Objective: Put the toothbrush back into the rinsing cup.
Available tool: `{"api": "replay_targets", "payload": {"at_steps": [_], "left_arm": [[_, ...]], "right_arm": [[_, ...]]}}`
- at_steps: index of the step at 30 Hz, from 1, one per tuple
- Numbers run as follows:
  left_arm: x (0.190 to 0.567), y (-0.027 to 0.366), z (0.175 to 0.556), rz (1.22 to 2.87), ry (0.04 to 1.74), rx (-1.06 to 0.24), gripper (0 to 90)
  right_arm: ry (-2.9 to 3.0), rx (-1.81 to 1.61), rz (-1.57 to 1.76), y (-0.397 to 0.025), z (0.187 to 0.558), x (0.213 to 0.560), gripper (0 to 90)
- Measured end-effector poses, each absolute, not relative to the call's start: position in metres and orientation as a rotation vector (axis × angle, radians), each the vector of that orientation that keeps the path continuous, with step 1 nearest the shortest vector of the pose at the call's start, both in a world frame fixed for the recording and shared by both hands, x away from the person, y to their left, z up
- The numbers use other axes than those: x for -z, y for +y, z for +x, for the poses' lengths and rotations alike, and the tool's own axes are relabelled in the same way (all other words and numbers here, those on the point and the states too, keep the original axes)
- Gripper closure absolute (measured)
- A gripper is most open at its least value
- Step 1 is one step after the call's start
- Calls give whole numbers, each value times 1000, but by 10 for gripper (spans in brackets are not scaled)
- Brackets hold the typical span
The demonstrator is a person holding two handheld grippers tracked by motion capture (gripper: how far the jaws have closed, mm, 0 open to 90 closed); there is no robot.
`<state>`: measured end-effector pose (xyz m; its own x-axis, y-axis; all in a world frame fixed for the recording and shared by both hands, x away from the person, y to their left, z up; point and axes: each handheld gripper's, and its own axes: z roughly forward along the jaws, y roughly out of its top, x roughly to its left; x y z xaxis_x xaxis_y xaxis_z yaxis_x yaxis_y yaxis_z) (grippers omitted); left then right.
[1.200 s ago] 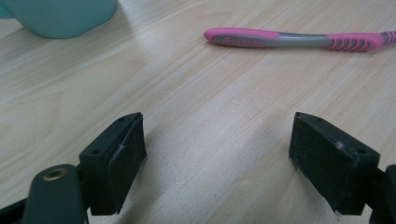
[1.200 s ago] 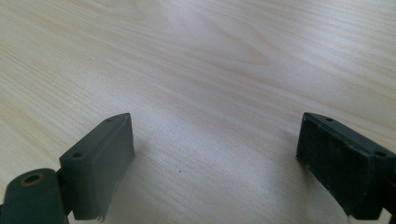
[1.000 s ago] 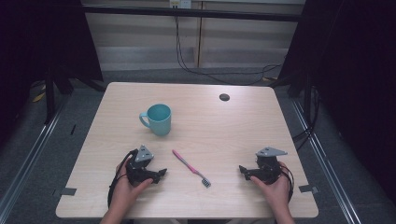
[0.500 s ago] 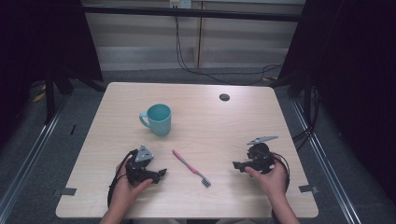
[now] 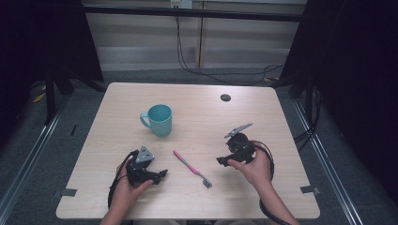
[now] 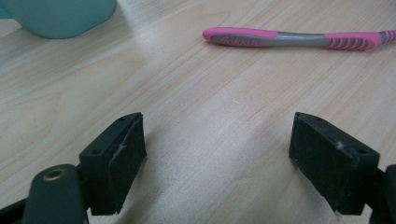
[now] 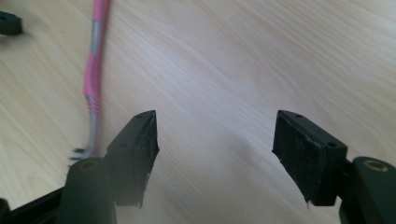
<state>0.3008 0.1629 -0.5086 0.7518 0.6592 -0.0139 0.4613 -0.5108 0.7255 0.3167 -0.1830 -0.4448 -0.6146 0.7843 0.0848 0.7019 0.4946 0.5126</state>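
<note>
Pink toothbrush (image 5: 192,168) is seen flat on the table (image 5: 281,117) between left gripper (image 5: 157,174) and right gripper (image 5: 225,161), both spread wide and empty; judged light, stiff, low-profile, best pinched mid-handle at the ribbed grip.

Even overhead light brightens the desk (image 5: 197,122) against dark surroundings. Shadows under the jaws are soft; the toothbrush (image 7: 95,70) beyond them looks slightly blurred.
</note>
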Motion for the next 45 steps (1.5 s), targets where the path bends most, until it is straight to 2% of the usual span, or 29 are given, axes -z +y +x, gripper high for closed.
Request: {"api": "replay_targets", "payload": {"at_steps": [6, 31, 35, 36, 45], "left_arm": [[508, 163, 301, 2207, 831, -342, 185], [508, 163, 301, 2208, 831, -341, 185], [508, 163, 301, 2209, 831, -341, 185], [508, 163, 300, 2208, 832, -341, 185], [508, 163, 301, 2208, 830, -342, 185]], "right_arm": [[2673, -760, 1245, -152, 325, 439, 381], [2866, -570, 1070, -89, 341, 445, 437], [2888, -554, 1063, -85, 341, 448, 470], [2899, -544, 1065, -82, 340, 449, 525], [2942, -477, 1040, -73, 340, 458, 613]]}}
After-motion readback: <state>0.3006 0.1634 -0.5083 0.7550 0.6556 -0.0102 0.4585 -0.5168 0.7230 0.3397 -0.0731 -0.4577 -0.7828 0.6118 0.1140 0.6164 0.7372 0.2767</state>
